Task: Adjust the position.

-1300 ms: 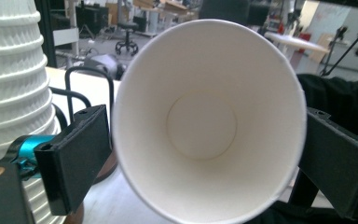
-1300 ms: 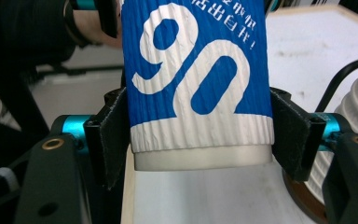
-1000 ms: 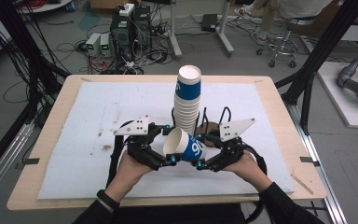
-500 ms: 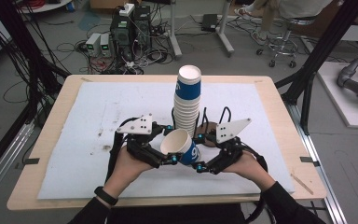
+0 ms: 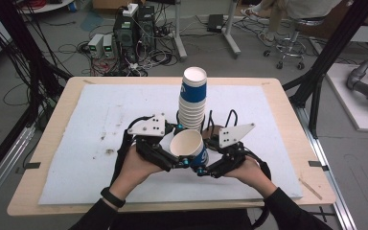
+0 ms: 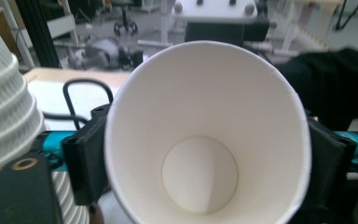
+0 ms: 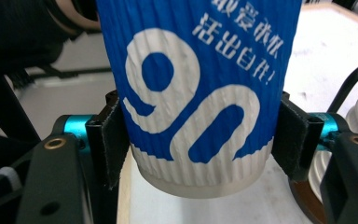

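Holding one cup (image 5: 190, 146) between them, the left gripper (image 5: 175, 160) and right gripper (image 5: 206, 167) both squeeze its sides. It sits at 6 o'clock from the stack (image 5: 192, 103), just beside it. I think it is already off the stack; putting it down is left.

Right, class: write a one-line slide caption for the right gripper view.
Right gripper's jaws clamp the ribbed blue paper cup near its base, above the white table mat.
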Tool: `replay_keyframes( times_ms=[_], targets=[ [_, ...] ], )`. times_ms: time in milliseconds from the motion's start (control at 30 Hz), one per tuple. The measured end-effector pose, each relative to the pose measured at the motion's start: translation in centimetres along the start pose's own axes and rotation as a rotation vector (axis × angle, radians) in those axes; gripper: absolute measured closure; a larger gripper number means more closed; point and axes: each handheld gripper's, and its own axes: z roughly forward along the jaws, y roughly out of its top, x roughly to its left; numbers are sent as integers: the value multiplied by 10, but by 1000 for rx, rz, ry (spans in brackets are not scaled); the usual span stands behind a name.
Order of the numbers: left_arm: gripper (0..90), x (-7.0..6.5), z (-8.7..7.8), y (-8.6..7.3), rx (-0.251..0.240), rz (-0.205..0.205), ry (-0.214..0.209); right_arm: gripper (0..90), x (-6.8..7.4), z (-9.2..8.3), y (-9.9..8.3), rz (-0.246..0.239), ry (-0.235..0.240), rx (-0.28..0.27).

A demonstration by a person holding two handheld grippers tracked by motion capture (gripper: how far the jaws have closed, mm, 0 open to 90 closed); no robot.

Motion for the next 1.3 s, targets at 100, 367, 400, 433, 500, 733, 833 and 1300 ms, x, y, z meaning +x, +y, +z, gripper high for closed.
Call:
replay_keyframes(
  times_ms=[100, 367, 400, 433, 500, 733, 833, 1300],
  targets=[
    [155, 1, 2, -2, -74, -32, -4, 301, -2, -4, -2, 18, 13, -55],
    [150, 3, 4, -9, -172, -82, -19, 302, -2, -3, -5, 50, 24, -133],
    [150, 3, 4, -10, -183, -89, -26, 302, -1, -3, -6, 48, 20, -139],
    [150, 3, 5, -10, -189, -91, -27, 302, -1, -3, -6, 49, 19, -149],
    [150, 3, 6, -12, -200, -99, -27, 302, -1, -4, -6, 55, 13, -171],
    [174, 3, 6, -11, -247, -105, -31, 301, -1, -4, -7, 67, 24, -198],
    [199, 4, 6, -10, -244, -104, -37, 302, -1, -3, -8, 81, 32, -214],
    [234, 3, 4, -2, -152, -38, -29, 238, 4, -2, -8, 36, -24, -156]
  ],
)
